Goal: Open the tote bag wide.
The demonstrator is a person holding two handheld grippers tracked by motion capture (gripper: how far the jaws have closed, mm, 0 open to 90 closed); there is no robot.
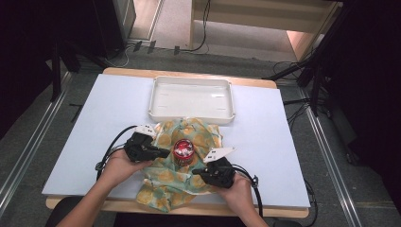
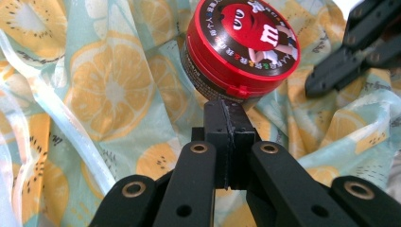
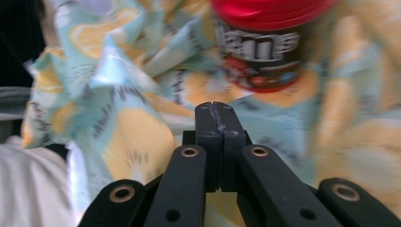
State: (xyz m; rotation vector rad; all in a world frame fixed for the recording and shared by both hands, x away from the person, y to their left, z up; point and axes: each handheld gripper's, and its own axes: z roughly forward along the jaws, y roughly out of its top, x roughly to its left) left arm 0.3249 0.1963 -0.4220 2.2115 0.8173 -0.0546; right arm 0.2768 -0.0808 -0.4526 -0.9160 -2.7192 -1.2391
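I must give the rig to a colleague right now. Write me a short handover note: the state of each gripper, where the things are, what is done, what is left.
Left gripper: jaws shut, holding nothing, tip just beside the red-lidded M&M's can.
Right gripper: jaws shut, holding nothing, low over the fruit-print cloth, short of the can.
Things: the can stands upright in the middle of the crumpled cloth, which lies near the front of the table. An empty white tray sits behind the cloth.
Done: can placed on the cloth.
Left: likely wrapping the cloth around the can; no corner is gripped yet.
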